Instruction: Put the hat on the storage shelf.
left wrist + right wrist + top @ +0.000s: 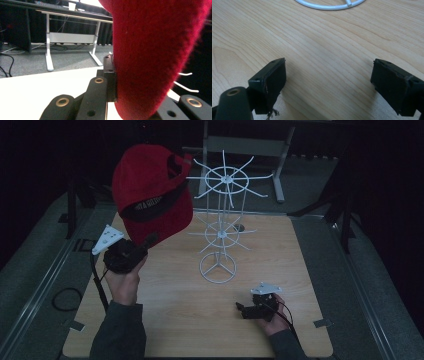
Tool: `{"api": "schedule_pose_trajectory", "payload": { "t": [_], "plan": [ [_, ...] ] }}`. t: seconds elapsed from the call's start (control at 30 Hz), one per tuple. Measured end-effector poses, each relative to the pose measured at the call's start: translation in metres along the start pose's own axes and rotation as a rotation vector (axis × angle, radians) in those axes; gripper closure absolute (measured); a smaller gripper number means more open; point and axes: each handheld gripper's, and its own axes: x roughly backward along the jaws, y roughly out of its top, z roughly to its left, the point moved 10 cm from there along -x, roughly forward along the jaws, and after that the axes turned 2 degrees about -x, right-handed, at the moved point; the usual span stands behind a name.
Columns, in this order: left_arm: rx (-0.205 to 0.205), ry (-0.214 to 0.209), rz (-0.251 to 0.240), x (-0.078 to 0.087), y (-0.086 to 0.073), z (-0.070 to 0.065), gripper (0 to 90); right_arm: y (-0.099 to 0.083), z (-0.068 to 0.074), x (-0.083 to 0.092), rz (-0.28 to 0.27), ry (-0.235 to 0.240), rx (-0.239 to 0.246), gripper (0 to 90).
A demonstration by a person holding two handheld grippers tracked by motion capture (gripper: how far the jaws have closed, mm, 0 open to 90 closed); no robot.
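The left gripper has its fingers clamped on a red cap, fuzzy, with a dark inner band, held up beside the white wire rack. The right gripper rests on the tabletop, fingers wide apart.

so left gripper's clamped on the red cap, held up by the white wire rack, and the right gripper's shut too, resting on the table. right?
Not quite. The right gripper is open: the right gripper view shows its jaws wide apart over bare table. The left gripper does clamp the red cap beside the white wire rack.
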Motion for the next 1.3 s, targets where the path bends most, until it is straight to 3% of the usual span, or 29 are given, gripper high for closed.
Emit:
{"api": "schedule_pose_trajectory", "payload": {
  "t": [0.67,1.0,1.3],
  "plan": [
    [0.004,0.006,0.040,-0.012,-0.039,-0.003,85.3,0.000,0.000,0.000,0.000,-0.001,0.001,12.8],
    [0.008,0.000,0.088,-0.023,-0.065,-0.006,85.1,0.000,0.000,0.000,-0.001,0.000,0.002,12.8],
    [-0.029,0.017,0.122,-0.030,-0.084,-0.010,84.2,0.000,0.000,0.000,-0.001,0.000,0.001,12.8]
  ]
}}
